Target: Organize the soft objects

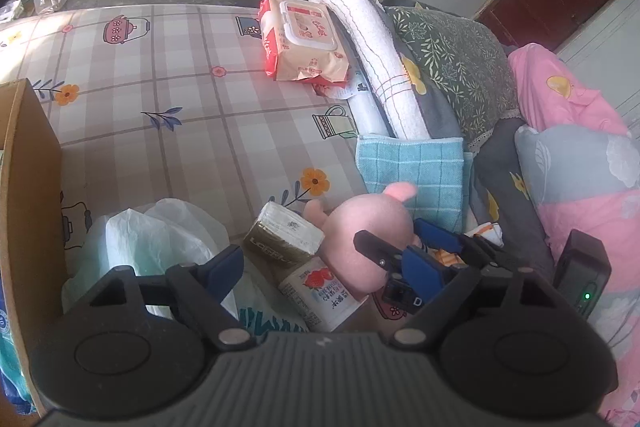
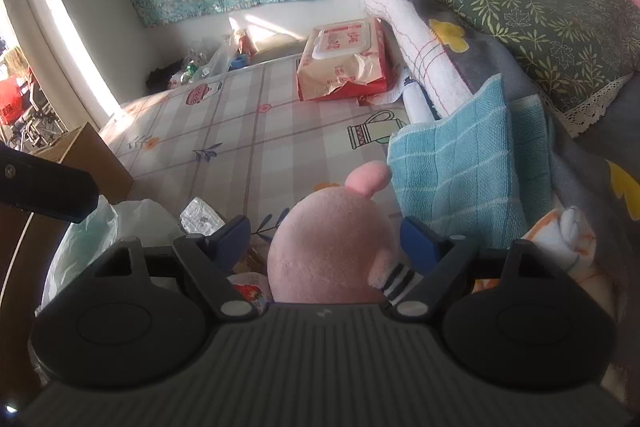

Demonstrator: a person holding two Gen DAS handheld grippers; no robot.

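Note:
A pink plush toy [image 1: 368, 227] lies on the checked bedsheet near the front, and it fills the space between my right gripper's [image 2: 326, 233] open fingers in the right wrist view [image 2: 332, 247]. One blue pad [image 2: 416, 239] stands beside its right flank; contact is unclear. My left gripper [image 1: 324, 267] is open and empty, just behind the toy. A blue checked cloth [image 1: 412, 167] lies beyond the toy, also shown in the right wrist view [image 2: 460, 171]. A rolled white towel [image 1: 372, 47] leans on the pillows.
A wet-wipes pack [image 1: 304, 39] lies at the far side of the bed. A tissue pack [image 1: 288, 239], a strawberry-print cup [image 1: 320, 295] and a white plastic bag [image 1: 160, 243] lie at the front. A cardboard box [image 1: 28, 187] stands left. Pillows [image 1: 452, 67] and quilts are piled on the right.

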